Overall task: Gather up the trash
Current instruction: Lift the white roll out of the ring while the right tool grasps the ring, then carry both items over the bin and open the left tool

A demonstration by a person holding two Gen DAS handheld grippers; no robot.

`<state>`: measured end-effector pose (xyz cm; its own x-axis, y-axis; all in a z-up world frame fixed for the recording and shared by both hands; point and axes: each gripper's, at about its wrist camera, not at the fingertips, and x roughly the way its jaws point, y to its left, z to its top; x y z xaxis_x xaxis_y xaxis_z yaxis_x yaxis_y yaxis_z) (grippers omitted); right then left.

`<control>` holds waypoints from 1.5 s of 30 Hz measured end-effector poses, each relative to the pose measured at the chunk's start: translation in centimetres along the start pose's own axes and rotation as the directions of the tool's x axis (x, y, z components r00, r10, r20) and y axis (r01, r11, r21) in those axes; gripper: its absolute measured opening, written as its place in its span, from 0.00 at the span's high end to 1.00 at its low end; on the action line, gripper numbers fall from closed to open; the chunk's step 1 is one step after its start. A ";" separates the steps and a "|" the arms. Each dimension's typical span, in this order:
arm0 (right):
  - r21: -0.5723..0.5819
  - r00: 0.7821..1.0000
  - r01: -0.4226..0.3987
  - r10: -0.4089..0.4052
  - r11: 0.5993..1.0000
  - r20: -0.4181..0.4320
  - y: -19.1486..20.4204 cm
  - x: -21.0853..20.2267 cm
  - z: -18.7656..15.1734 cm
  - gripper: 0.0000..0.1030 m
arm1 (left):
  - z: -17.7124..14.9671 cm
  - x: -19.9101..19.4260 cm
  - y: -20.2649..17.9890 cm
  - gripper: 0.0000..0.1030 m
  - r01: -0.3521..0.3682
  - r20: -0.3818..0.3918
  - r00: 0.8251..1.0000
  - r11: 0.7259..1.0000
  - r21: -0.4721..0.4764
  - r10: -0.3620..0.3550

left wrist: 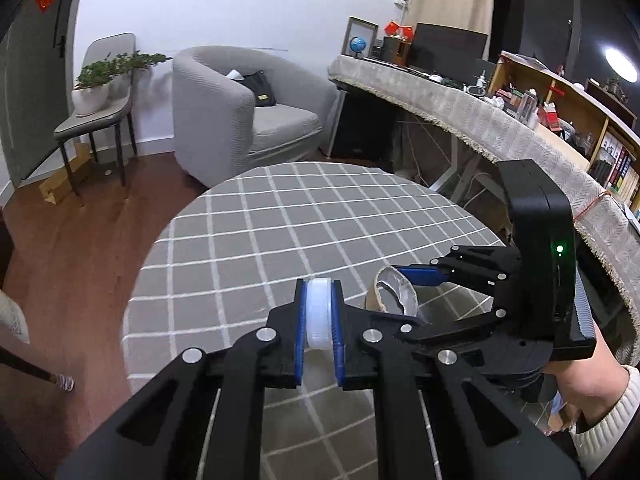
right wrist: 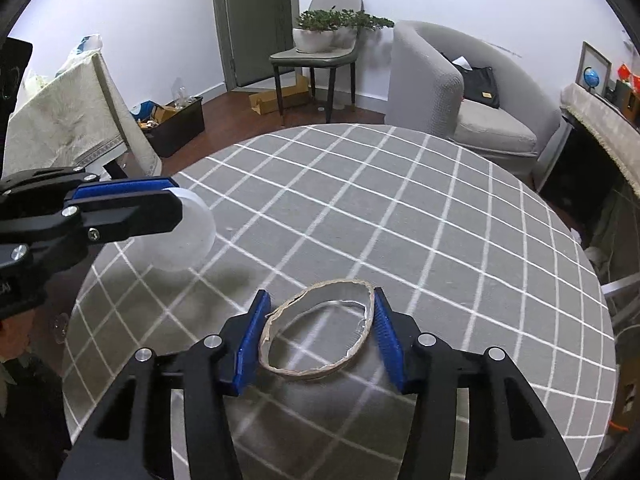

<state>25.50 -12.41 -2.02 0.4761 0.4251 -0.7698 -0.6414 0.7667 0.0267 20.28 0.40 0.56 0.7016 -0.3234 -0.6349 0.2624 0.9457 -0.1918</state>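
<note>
My left gripper (left wrist: pixel 319 316) is shut on a white plastic lid (left wrist: pixel 319 312), held on edge above the round table with the grey checked cloth (left wrist: pixel 260 232). The lid also shows in the right wrist view (right wrist: pixel 188 236), in the left gripper (right wrist: pixel 168 200) at the left. My right gripper (right wrist: pixel 320 332) is shut on a squashed cardboard tube with a silver lining (right wrist: pixel 320 328), its open end facing the camera. In the left wrist view the tube (left wrist: pixel 394 292) sits in the right gripper (left wrist: pixel 412 276) just right of the lid.
A grey armchair (left wrist: pixel 248 112) and a chair with a potted plant (left wrist: pixel 96 92) stand behind the table. A long cloth-covered desk (left wrist: pixel 480 120) with clutter runs along the right. A dark bin of items (right wrist: pixel 176 124) sits on the wooden floor.
</note>
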 end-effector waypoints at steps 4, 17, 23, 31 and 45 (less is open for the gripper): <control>-0.003 1.000 -0.019 0.019 1.000 0.015 1.9 -0.4 0.1 0.50 | -1.4 -1.6 0.9 0.88 -0.024 -0.004 1.000 1.000 -0.005 0.024; -0.020 0.996 -0.066 0.067 0.998 0.057 8.4 -1.8 -1.5 0.50 | -6.3 -7.3 2.8 0.88 -0.107 -0.004 0.994 0.994 -0.031 0.107; -0.020 0.991 -0.084 0.086 0.996 0.098 10.7 -3.1 -2.3 0.50 | -8.7 -9.7 3.8 0.88 -0.144 -0.007 0.990 0.988 -0.052 0.143; -0.047 0.986 -0.116 0.121 0.992 0.112 14.2 -3.4 -2.4 0.50 | -11.8 -11.2 6.1 0.88 -0.179 -0.043 0.983 0.981 -0.075 0.176; -0.125 0.964 -0.218 0.233 0.968 0.128 21.4 -1.8 -0.1 0.50 | -16.9 -12.3 13.8 0.88 -0.258 -0.145 0.961 0.954 -0.151 0.237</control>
<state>10.87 3.25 -0.12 0.3860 0.6501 -0.6545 -0.7999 0.5893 0.1136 4.07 17.97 -6.99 0.6401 -0.0822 -0.7639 -0.0309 0.9907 -0.1325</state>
